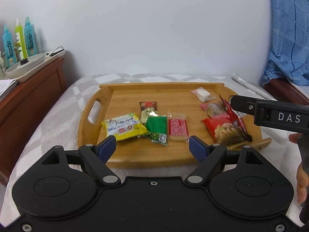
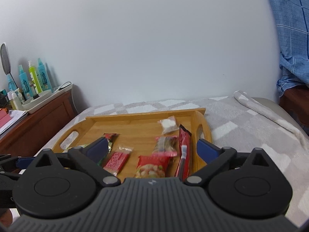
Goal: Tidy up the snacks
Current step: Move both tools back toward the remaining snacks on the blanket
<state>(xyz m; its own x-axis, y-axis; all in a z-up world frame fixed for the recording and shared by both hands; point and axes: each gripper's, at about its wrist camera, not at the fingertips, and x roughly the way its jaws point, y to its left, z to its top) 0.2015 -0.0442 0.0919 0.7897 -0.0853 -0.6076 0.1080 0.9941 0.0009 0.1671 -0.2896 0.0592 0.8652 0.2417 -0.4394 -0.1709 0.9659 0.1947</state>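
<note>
- Left gripper (image 1: 152, 145) sits low in the left wrist view with its blue fingers (image 1: 108, 147) spread wide and nothing between them: released.
- Right gripper (image 2: 152, 150) is likewise spread wide and empty in its own view; its black arm enters the left wrist view at the right edge.
- The snacks lie on a wooden tray (image 1: 135, 90) in the middle of the frame, on a grey checked blanket (image 1: 48, 119).
- Left cluster, just ahead of the left gripper: yellow pack (image 1: 123, 127), green pack (image 1: 157, 129) overlapping its right corner, brown pack (image 1: 148, 110) behind them, red wafer (image 1: 178, 128) just beside the green one.
- Right cluster: big red pack (image 1: 224, 131), a dark red sachet (image 1: 233, 116) standing on edge against the tray's right wall, a pink pack (image 1: 212, 109), a white pack (image 1: 202, 94) at the far right.
- Which pack comes first is a guess. The sachet, centred between the right fingers in the right wrist view (image 2: 184, 150), looks nearest.
- To take it well, I would lower the right gripper straight over its upright edge and pinch the foil near the middle.
- Keep the outer finger inside the tray wall, or it may knock the rim.
- Foil is slippery and thin, so close fully and lift slowly.
- For the left side, lift the green pack before the yellow, since they overlap.
</note>
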